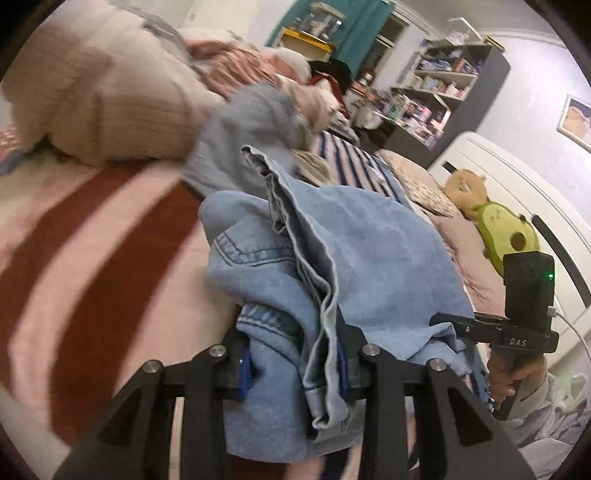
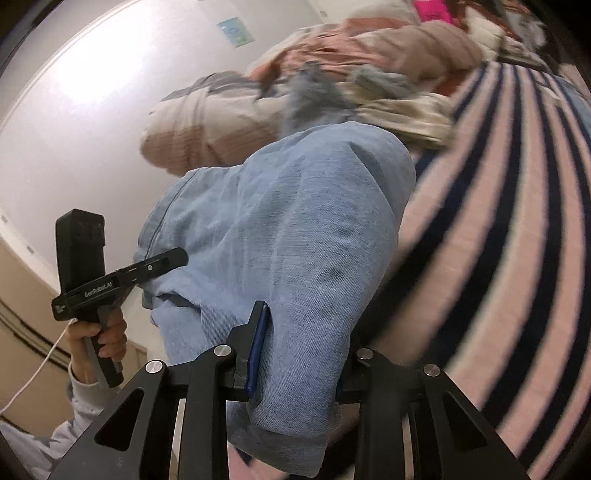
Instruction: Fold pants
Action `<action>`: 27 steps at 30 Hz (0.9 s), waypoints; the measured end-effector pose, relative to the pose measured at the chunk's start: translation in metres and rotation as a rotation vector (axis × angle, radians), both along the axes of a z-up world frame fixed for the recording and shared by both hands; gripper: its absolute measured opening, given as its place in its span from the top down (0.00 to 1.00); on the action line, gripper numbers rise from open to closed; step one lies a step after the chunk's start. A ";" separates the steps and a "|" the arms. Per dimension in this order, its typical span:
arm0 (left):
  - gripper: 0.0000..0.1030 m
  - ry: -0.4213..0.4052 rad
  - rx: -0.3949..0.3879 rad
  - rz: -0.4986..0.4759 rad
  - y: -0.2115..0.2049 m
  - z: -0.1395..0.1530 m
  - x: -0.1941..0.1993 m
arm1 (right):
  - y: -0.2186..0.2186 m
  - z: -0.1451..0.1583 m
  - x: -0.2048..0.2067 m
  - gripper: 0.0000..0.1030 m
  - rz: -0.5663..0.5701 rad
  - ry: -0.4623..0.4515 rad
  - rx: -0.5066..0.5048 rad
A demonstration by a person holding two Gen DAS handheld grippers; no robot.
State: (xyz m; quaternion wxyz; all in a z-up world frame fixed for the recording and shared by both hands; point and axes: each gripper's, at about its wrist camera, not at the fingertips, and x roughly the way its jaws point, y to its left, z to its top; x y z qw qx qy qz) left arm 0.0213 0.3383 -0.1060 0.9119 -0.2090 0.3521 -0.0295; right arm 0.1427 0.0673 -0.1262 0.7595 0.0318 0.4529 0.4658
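Denim fills both my views: the pants hang bunched between my two grippers, lifted above the bed. My left gripper is clenched on a thick wad of seams and folded layers, the cloth squeezed between its blue-padded fingers. My right gripper is likewise clamped on a broad fold of the same denim, one blue pad pressed against the fabric.

Containers are few: an open shelving unit stands against the far wall, crammed with small items too blurred to name.

Under the pants, the bed wears a pink cover with wide rust-brown stripes, and beside it lies a pink and navy striped blanket. Heaped beige and pink bedding sits beyond. A plush toy in green lies near the white bed frame. Teal curtains hang at the back.
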 end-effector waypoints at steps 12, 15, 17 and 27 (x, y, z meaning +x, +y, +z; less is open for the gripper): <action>0.71 0.065 0.115 0.175 0.088 -0.014 -0.021 | 0.127 -0.016 -0.018 0.78 0.129 -0.004 -0.024; 0.71 0.084 0.118 0.189 0.103 -0.025 -0.018 | 0.149 -0.023 -0.024 0.78 0.146 -0.018 -0.044; 0.71 0.091 0.115 0.187 0.111 -0.031 -0.016 | 0.158 -0.025 -0.026 0.78 0.151 -0.027 -0.055; 0.70 0.076 0.133 0.168 0.117 -0.037 -0.014 | 0.164 -0.028 -0.034 0.78 0.153 -0.038 -0.073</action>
